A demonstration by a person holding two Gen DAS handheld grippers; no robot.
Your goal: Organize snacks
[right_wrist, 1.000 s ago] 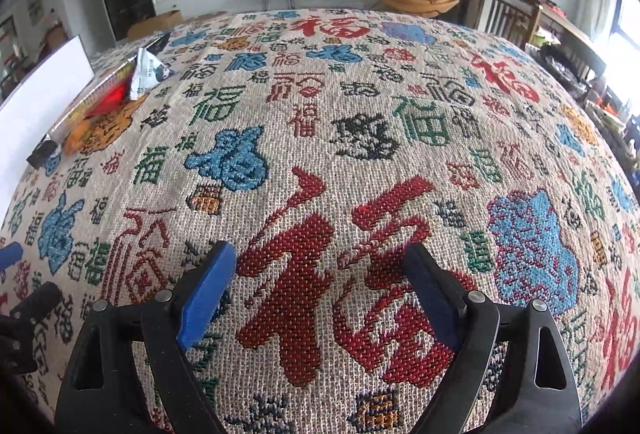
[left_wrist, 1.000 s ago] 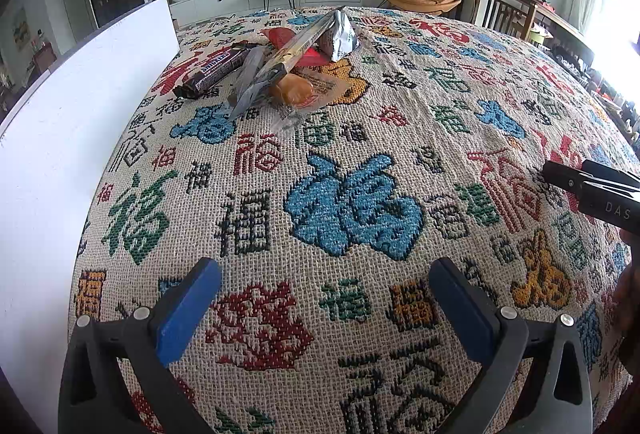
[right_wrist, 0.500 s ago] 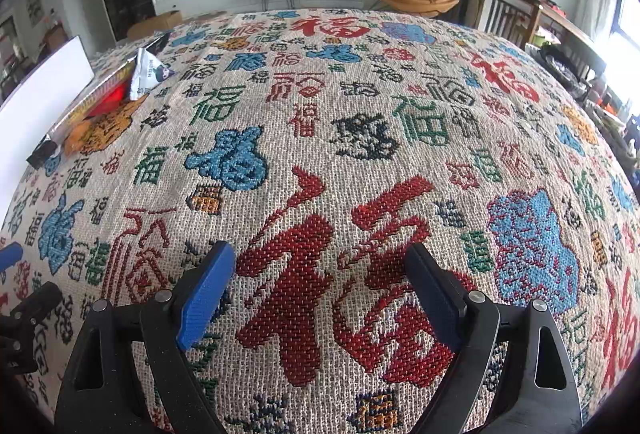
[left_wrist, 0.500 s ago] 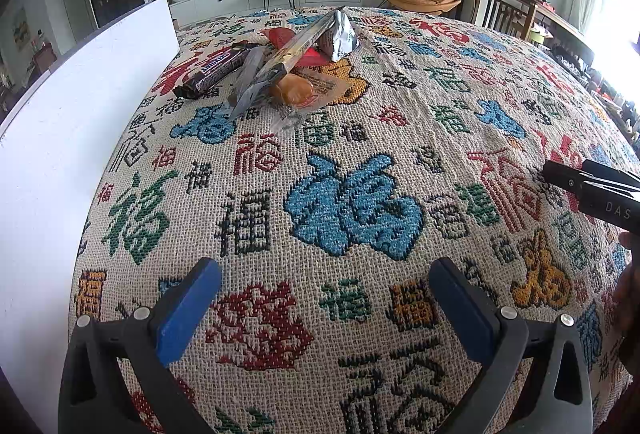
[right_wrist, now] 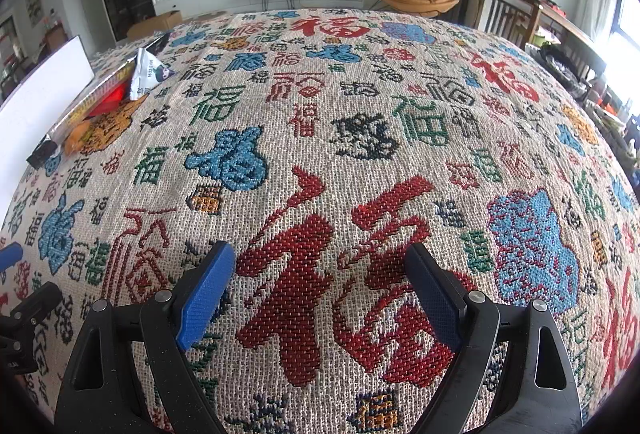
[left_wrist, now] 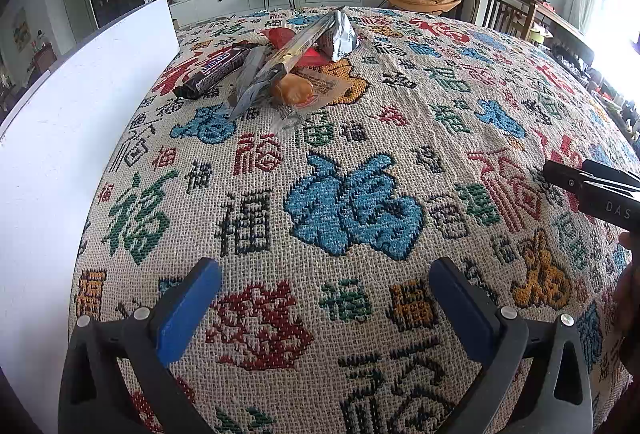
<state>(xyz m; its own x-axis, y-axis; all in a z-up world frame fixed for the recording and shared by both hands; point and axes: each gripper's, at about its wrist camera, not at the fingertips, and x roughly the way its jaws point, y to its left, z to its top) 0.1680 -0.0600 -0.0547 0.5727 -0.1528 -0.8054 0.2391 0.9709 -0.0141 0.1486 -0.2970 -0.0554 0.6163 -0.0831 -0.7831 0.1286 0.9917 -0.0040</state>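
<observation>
A heap of snacks lies at the far left of the patterned tablecloth. It holds a dark Snickers bar, a long clear-wrapped pack, a silver pouch, a red packet and a wrapped orange bun. My left gripper hovers open over the near cloth, well short of the heap, with nothing between its blue pads. My right gripper is open and empty too, over a large red character; the heap lies far to its left.
A white board stands on edge along the table's left side. The right gripper's black body shows at the right edge of the left wrist view. Beyond the table are a TV cabinet, an orange chair and wooden chairs.
</observation>
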